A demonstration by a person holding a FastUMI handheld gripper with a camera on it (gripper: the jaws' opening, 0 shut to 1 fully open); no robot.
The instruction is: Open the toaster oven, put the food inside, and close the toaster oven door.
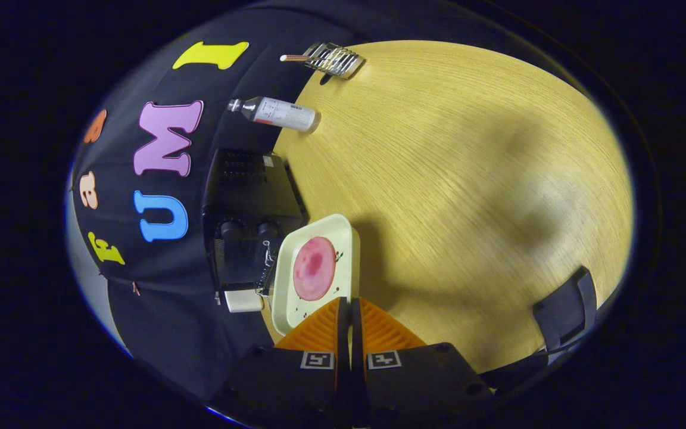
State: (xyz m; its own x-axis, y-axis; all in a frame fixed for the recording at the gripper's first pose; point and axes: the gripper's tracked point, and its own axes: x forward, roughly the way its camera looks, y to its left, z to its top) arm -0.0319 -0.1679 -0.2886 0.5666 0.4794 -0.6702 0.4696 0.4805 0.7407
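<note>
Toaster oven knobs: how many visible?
2. Both knobs sit side by side on the toaster oven, beside the tray pinched in the gripper. More may be hidden.

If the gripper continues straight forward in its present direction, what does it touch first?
The gripper, its fingers nearly closed on the tray edge, already meets the tray. Straight ahead lies the pink food slice, probably first, then the toaster oven; depth is unclear.

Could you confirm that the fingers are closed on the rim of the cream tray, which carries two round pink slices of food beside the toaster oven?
Not quite: the gripper view shows one round pink slice on the cream tray, not two. The rest holds: the gripper has its fingers closed on the tray's rim, beside the toaster oven.
</note>
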